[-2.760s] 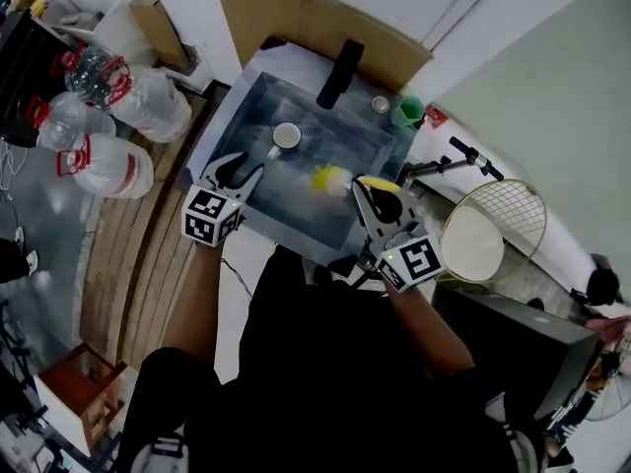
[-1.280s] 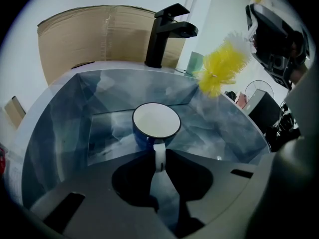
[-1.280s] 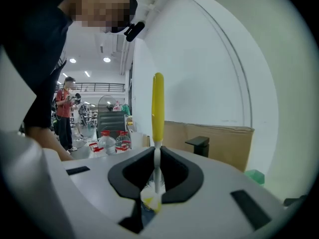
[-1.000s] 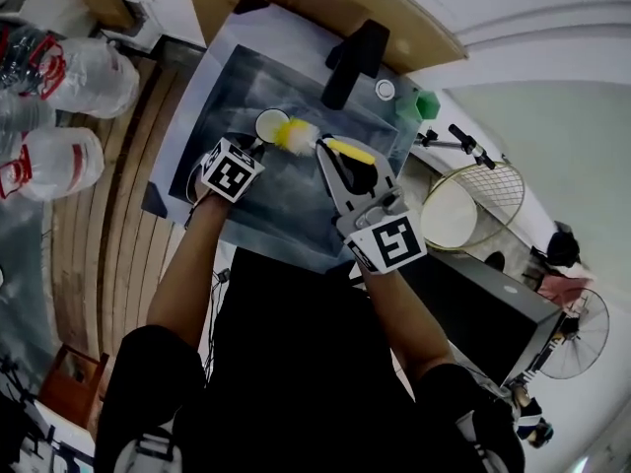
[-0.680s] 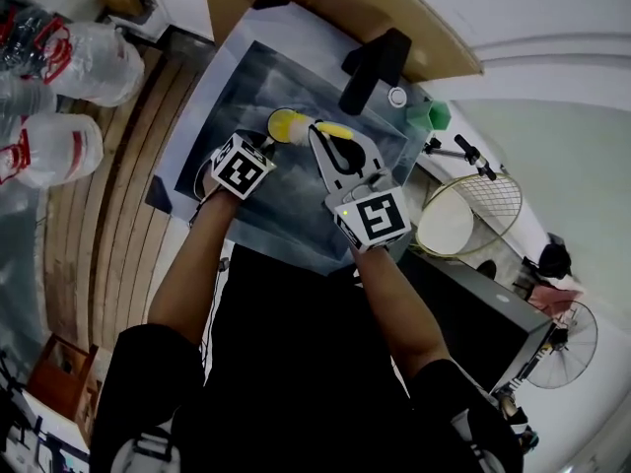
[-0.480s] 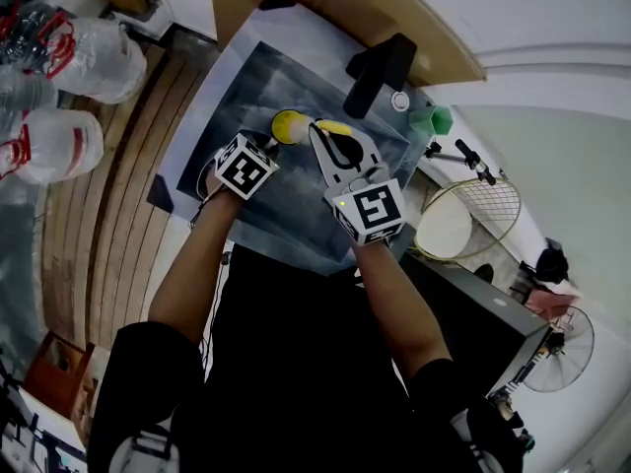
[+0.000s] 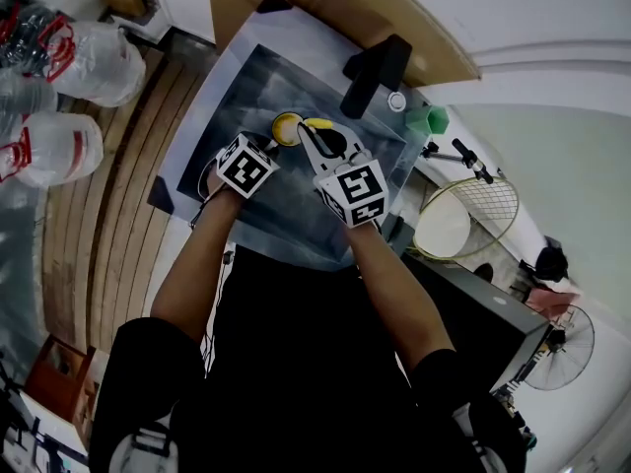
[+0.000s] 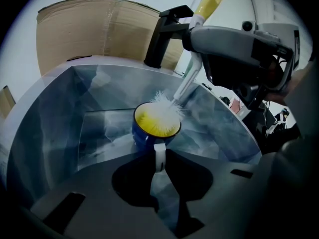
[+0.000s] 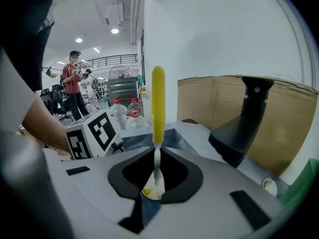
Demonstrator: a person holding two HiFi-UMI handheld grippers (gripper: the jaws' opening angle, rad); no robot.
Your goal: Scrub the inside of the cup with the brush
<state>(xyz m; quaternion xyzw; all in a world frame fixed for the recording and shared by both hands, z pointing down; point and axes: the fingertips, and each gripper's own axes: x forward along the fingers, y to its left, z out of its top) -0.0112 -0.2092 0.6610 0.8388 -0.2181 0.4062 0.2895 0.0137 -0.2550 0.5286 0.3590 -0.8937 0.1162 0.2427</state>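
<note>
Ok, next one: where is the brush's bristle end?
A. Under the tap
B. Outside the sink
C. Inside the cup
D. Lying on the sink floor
C: in the left gripper view the brush has its white bristles down in the yellow inside of the cup, which the left gripper holds by its handle.

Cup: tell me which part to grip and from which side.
Grip the white handle, coming level from the side it juts toward, where the left gripper pinches it. The cup stands upright in the sink, and the brush fills its mouth from above.
</note>
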